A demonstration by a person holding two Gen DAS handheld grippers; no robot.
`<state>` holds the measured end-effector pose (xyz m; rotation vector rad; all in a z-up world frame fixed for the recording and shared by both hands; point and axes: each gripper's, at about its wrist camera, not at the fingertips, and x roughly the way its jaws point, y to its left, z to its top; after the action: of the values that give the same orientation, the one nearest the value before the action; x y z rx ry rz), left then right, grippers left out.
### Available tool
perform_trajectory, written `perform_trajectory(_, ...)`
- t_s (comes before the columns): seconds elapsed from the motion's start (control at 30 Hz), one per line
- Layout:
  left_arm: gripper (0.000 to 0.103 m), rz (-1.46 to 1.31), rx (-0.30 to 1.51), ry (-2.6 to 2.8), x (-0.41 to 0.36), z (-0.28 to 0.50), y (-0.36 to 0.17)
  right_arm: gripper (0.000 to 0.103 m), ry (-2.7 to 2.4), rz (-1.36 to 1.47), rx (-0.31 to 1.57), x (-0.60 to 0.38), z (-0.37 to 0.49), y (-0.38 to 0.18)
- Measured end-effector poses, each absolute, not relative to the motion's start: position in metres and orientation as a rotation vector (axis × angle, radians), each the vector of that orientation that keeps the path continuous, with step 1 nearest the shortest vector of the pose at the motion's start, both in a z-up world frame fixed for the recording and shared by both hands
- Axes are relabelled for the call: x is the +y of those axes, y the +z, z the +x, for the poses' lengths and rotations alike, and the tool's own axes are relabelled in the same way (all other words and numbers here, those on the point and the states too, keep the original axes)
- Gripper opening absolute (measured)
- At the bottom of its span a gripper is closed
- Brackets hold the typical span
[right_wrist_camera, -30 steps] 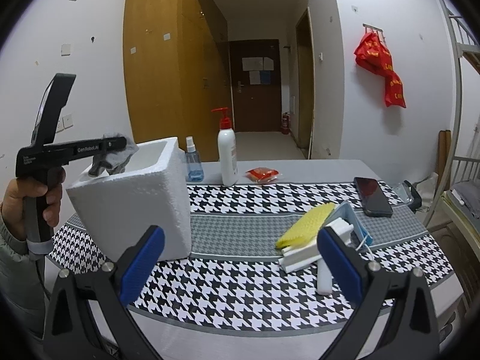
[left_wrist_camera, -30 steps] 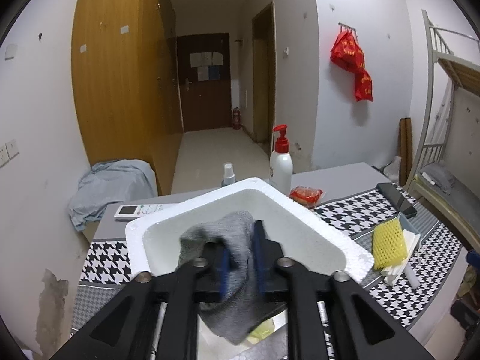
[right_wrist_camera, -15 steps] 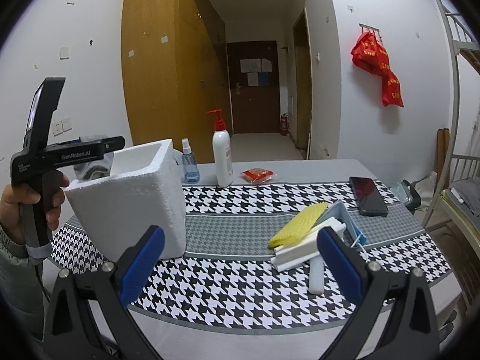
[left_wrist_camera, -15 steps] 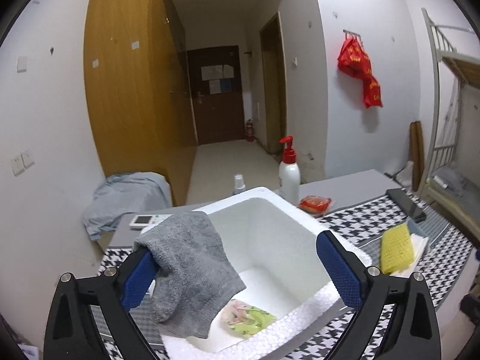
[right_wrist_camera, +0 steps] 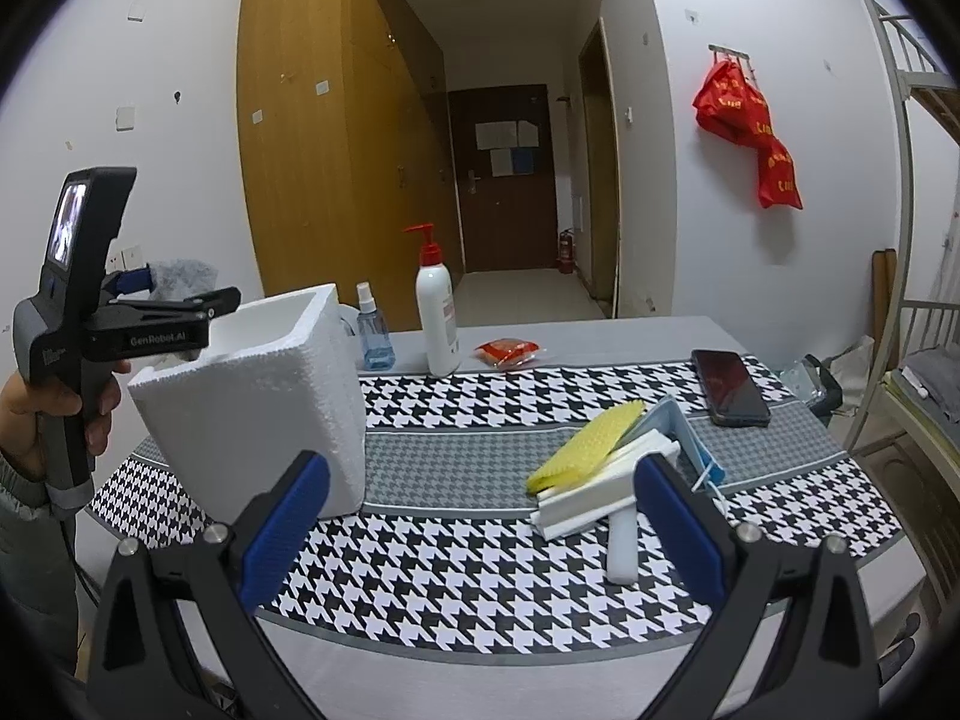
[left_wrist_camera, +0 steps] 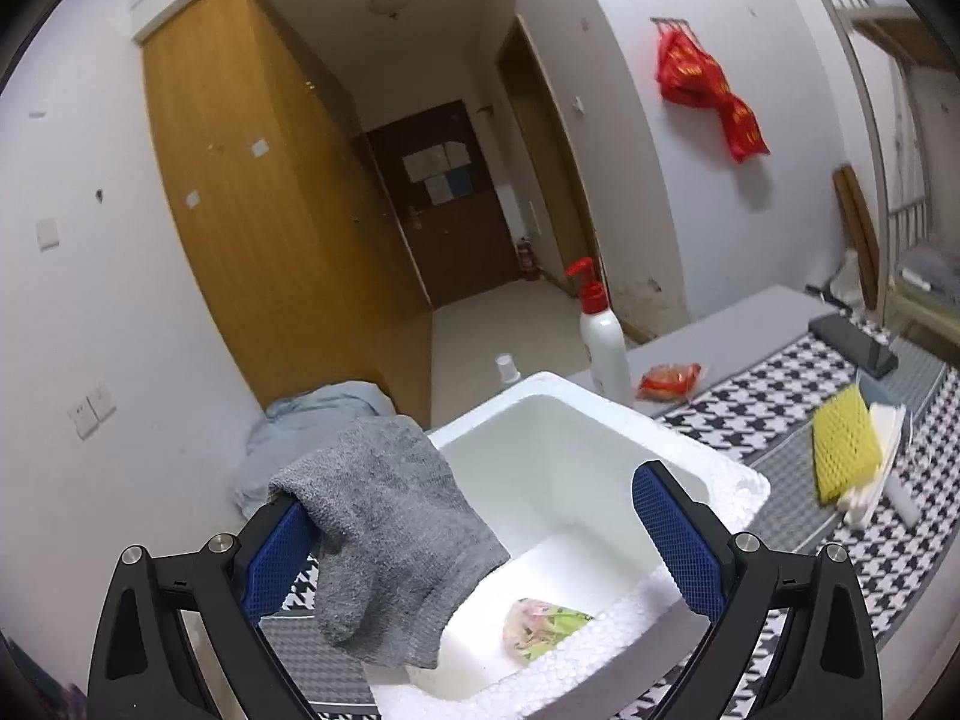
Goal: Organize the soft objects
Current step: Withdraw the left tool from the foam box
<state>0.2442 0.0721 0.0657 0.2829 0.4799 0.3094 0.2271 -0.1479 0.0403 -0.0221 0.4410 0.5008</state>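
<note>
Left gripper (left_wrist_camera: 480,534): jaws spread wide over the white foam box (left_wrist_camera: 708,468), clamping nothing. Grey sock (left_wrist_camera: 384,534) not dropped; draped over the left blue pad (left_wrist_camera: 279,558), toe hanging down inside the near-left corner of the box. Caught on the finger by cloth friction alone, by the look of it.

Right gripper (right_wrist_camera: 480,534): jaws wide apart, empty, hovering above the houndstooth cloth (right_wrist_camera: 480,576), well apart from the box.

Inside the box, on the floor: small green-and-pink soft packet (left_wrist_camera: 543,624).

Handling estimate for the sock: very light, limp terry knit, no stiffness, folds under own weight. Rough surface clings to textured pads, hence the snag. Not fragile; firm pinch safe. Best hold likely across the bunched upper part near the cuff, where layers stack thick; a single-layer pinch at the toe probably slips.

Yellow mesh sponge (right_wrist_camera: 585,444) on the white pieces at right: light, springy, compressible. Probable grip across the long edges.
</note>
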Motion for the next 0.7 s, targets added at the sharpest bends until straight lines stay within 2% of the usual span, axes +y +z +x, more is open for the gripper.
perform_trajectory(0.1,0.100,0.354,0.476,0.332,0.068,0.247,0.065,0.103,0.504,-0.015,0.441,-0.150,0.228,0.039)
perform_trajectory(0.43,0.100,0.200,0.483,0.186,0.090,0.238,0.072,0.103,0.522,0.012,0.444,-0.152,0.242,0.033)
perform_trajectory(0.53,0.099,0.118,0.541,0.069,0.101,0.240,0.072,0.103,0.531,0.005,0.447,-0.146,0.247,0.032)
perform_trajectory(0.7,0.099,0.261,0.526,0.134,0.092,0.236,0.071,0.103,0.555,-0.002,0.443,-0.138,0.250,0.031)
